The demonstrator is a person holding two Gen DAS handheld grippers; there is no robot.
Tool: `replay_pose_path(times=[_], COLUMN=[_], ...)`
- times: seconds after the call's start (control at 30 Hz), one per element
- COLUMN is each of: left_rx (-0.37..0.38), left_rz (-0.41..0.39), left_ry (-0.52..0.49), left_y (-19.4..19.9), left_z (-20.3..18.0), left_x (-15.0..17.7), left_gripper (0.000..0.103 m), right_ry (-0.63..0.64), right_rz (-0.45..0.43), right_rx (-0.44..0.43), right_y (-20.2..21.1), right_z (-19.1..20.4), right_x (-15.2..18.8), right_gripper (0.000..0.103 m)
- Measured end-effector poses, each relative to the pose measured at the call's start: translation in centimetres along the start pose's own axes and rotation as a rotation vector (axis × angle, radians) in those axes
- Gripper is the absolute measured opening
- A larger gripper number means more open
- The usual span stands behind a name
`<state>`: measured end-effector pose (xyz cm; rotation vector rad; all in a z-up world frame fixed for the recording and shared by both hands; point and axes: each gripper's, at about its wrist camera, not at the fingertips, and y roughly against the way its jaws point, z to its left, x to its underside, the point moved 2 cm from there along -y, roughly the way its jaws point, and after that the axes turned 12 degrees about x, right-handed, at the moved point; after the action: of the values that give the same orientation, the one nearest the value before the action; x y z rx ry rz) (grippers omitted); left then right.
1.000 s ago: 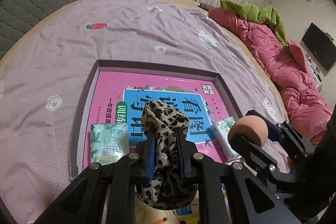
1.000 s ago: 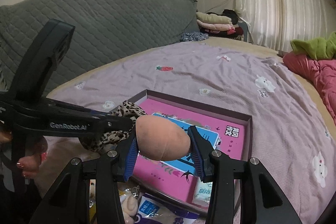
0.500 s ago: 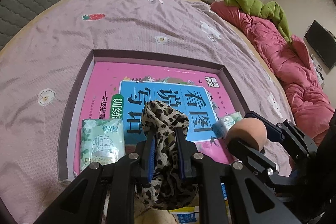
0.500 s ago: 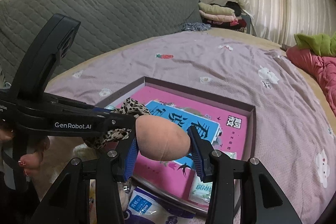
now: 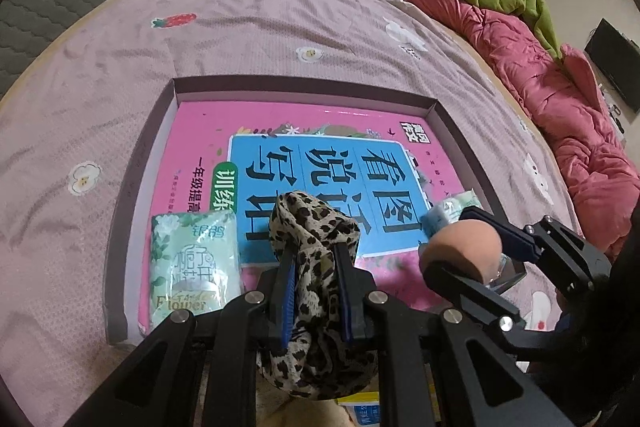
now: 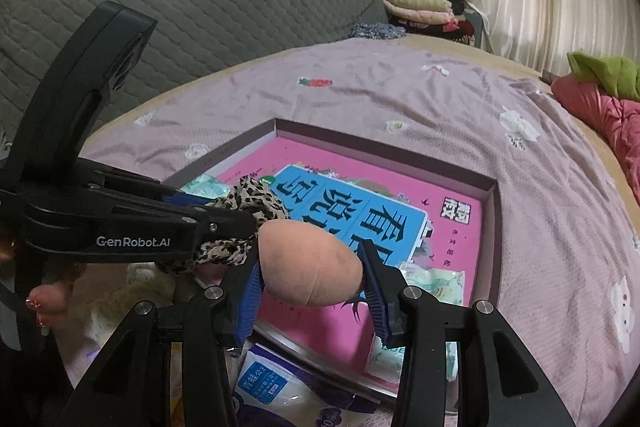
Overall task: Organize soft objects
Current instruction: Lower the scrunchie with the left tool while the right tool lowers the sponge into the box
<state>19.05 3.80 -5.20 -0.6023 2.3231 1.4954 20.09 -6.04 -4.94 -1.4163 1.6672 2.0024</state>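
Hovering over the shallow purple-walled cardboard tray (image 5: 452, 123), left gripper (image 5: 314, 263) pinching leopard-print fabric scrunchie (image 5: 312, 223), right gripper (image 6: 310, 279) clamping peach egg-shaped sponge (image 6: 310, 273); lower both before releasing, toward 12 o'clock past green tissue pack (image 5: 192, 263).

Black tongs (image 5: 314, 263) with blue ribbed pads, silver screws, white "GenRobot.AI" lettering.

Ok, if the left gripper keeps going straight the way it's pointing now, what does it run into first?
Probably the pink and blue book lying in the shallow box. The left gripper, shut on the leopard-print cloth, points down onto the cover, so the cloth would likely touch first. Depth is hard to judge here.
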Motion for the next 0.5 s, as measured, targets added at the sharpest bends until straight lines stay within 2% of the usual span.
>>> replay_pose_path(times=[0.5], left_rx=[0.031], left_rz=[0.031], left_ry=[0.008], left_y=[-1.2], left_z=[0.1], left_x=[0.2], left_gripper=[0.018], right_ry=[0.007], right_rz=[0.078], right_rx=[-0.009], right_y=[-1.6], right_z=[0.5], right_x=[0.7], right_gripper=[0.047])
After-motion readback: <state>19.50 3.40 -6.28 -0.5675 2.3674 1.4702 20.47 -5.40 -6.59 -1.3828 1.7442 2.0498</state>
